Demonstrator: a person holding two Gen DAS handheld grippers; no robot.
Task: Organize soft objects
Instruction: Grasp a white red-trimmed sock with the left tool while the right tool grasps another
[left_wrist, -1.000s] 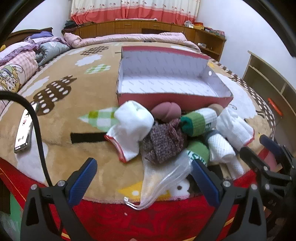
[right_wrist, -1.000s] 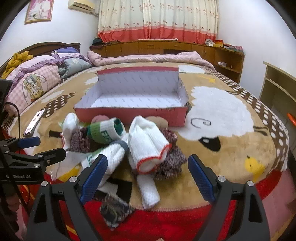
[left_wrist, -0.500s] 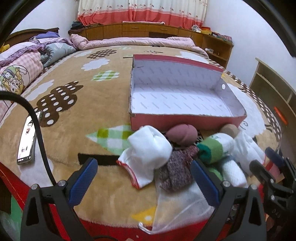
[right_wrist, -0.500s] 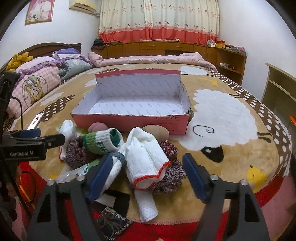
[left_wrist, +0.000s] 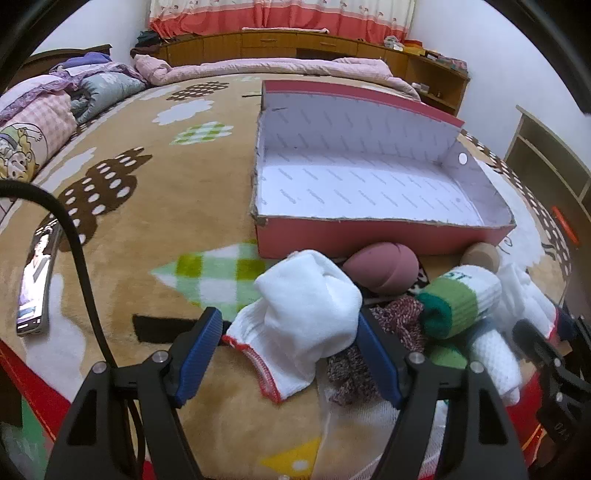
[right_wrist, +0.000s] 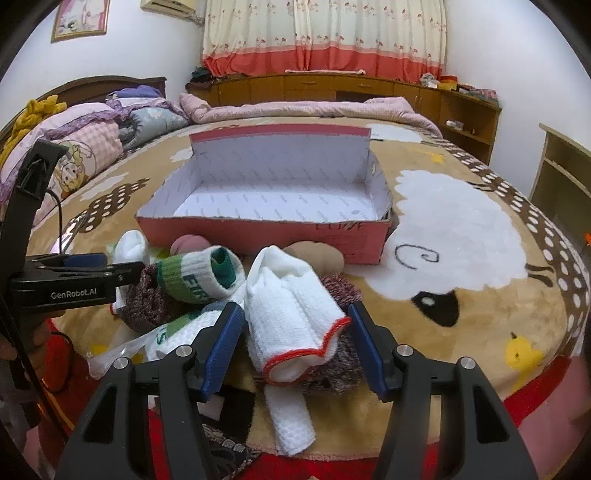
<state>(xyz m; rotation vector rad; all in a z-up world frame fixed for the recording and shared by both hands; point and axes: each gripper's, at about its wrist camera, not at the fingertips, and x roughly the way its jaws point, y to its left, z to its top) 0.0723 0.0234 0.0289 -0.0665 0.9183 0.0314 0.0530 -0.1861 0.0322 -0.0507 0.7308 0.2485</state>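
left gripper (left_wrist: 290, 354): fingers closing round white sock (left_wrist: 306, 314) | right-only: wall picture (right_wrist: 80, 16)

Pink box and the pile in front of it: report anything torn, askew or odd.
The pink box has a ragged near rim, with cardboard showing at its left corner, and it is empty. The rolled socks lie in a loose heap in front, partly on a clear plastic bag. A phone lies apart at the left.
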